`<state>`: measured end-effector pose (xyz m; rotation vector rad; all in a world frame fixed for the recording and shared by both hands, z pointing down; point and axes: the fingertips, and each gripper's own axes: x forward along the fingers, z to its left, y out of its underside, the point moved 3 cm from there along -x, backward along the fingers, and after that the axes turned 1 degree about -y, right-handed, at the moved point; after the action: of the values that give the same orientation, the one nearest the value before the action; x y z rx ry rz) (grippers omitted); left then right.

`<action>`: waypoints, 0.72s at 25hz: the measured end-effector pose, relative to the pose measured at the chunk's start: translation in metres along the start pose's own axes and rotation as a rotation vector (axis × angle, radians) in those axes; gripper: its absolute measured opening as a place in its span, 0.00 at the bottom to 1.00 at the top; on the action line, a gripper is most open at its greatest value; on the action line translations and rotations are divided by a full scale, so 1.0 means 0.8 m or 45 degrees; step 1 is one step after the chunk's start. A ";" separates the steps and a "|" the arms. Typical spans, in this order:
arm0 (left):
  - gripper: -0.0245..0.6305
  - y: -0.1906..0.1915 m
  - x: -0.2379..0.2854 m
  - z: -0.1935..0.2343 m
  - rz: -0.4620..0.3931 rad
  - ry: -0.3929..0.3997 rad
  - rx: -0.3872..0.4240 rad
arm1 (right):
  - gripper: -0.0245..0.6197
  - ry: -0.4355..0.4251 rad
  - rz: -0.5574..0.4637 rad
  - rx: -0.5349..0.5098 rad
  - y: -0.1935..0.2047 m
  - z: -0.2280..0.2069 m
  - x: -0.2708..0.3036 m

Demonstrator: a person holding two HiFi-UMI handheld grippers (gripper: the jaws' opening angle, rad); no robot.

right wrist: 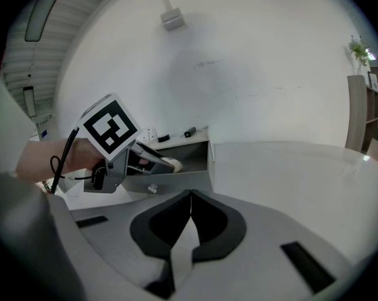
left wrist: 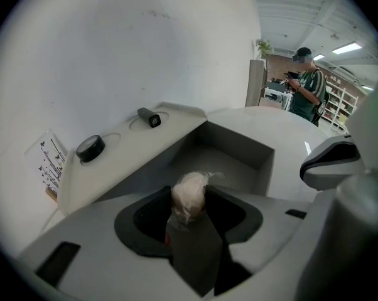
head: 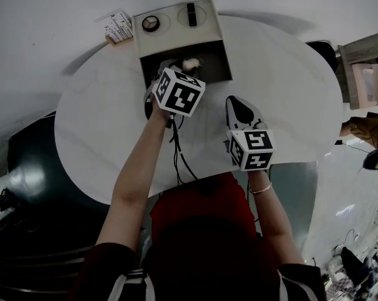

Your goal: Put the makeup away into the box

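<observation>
Makeup puff (left wrist: pixel 190 192) sits clamped between the left gripper (left wrist: pixel 189 215) jaws, over the box (left wrist: pixel 236 148); right gripper (right wrist: pixel 190 204) jaws together, empty.

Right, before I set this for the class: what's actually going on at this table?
A person is working with a handheld gripper in each hand. The left gripper is shut on a pale beige plastic-wrapped makeup puff, holding it over the open compartment of the grey box on the white round table. The right gripper is shut and empty, over the table nearer the person. A round black compact and a black tube sit in recesses on the box's top panel.
</observation>
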<state>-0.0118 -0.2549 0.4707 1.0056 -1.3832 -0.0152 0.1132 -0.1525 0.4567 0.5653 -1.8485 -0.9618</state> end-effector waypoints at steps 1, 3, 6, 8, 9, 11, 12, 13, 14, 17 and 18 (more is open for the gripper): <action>0.32 0.000 0.001 0.000 0.004 -0.001 -0.002 | 0.06 -0.001 0.002 0.000 0.000 0.000 0.000; 0.32 0.001 0.001 0.000 0.011 -0.007 -0.009 | 0.06 -0.004 0.004 -0.001 0.001 0.000 0.000; 0.32 0.001 0.002 0.000 0.015 -0.016 -0.014 | 0.06 -0.009 0.006 -0.002 0.002 0.001 0.000; 0.32 0.001 0.002 0.001 0.014 -0.017 -0.017 | 0.06 -0.010 0.008 -0.004 0.002 0.001 0.000; 0.32 0.001 0.002 0.002 0.014 -0.016 -0.018 | 0.06 -0.010 0.009 -0.005 0.001 0.001 0.001; 0.33 0.001 0.002 0.002 0.013 -0.015 -0.019 | 0.06 -0.011 0.011 -0.006 0.002 0.002 0.001; 0.33 0.001 0.002 0.002 0.012 -0.015 -0.020 | 0.06 -0.011 0.012 -0.007 0.002 0.002 0.000; 0.33 0.001 0.002 0.002 0.011 -0.015 -0.021 | 0.06 -0.012 0.012 -0.008 0.001 0.002 0.000; 0.34 0.001 0.001 0.001 0.009 -0.015 -0.022 | 0.06 -0.012 0.012 -0.009 0.001 0.001 0.000; 0.35 0.000 0.001 0.001 0.002 -0.010 -0.026 | 0.06 -0.011 0.010 -0.010 0.000 0.001 -0.001; 0.35 0.000 0.001 0.001 0.000 -0.007 -0.025 | 0.06 -0.011 0.009 -0.011 0.000 0.001 -0.001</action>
<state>-0.0123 -0.2557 0.4711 0.9897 -1.3854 -0.0317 0.1126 -0.1516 0.4559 0.5498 -1.8519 -0.9681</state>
